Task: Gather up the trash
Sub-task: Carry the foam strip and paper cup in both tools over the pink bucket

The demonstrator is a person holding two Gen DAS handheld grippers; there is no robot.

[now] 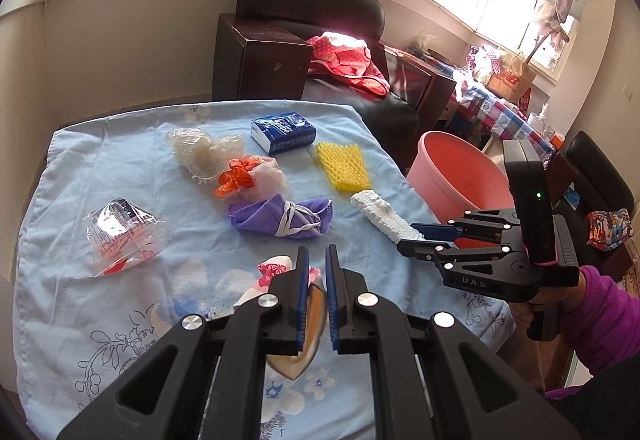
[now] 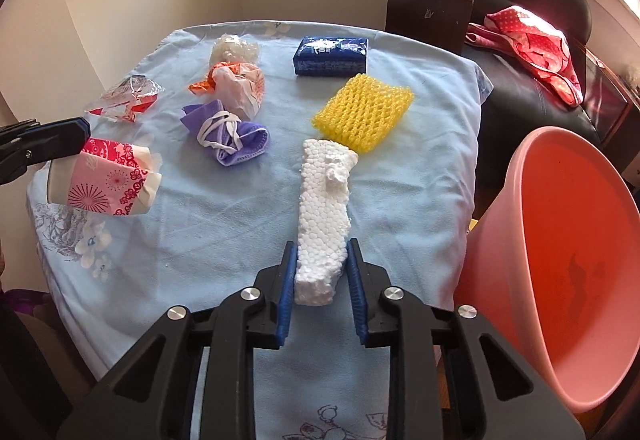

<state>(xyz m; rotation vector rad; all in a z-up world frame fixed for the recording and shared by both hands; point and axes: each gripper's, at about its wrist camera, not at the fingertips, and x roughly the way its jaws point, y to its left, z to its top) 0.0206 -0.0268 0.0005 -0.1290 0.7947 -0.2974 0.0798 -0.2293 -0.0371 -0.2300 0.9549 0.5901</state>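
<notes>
Clamping the near end of one white styrofoam strip [image 2: 324, 216], the right gripper [image 2: 321, 272] has both blue pads pressed against its sides, the strip running away from the fingers along the pale blue tablecloth [image 2: 200, 232]. To its left, the left gripper [image 1: 316, 280] is closed on one crushed paper cup [image 2: 106, 180] printed with pink and red flowers, held just above the cloth. Right of the right gripper stands one pink plastic bin [image 2: 560, 280], tilted toward it. Beyond the strip's far end lies one yellow foam net [image 2: 364, 116], touching it; left of that, one purple face mask [image 2: 228, 136], one orange-and-white plastic bag [image 2: 236, 84], one clear printed wrapper [image 2: 124, 100]. Farthest are one clear crumpled bag [image 2: 234, 48] and one blue tissue pack [image 2: 330, 56].
</notes>
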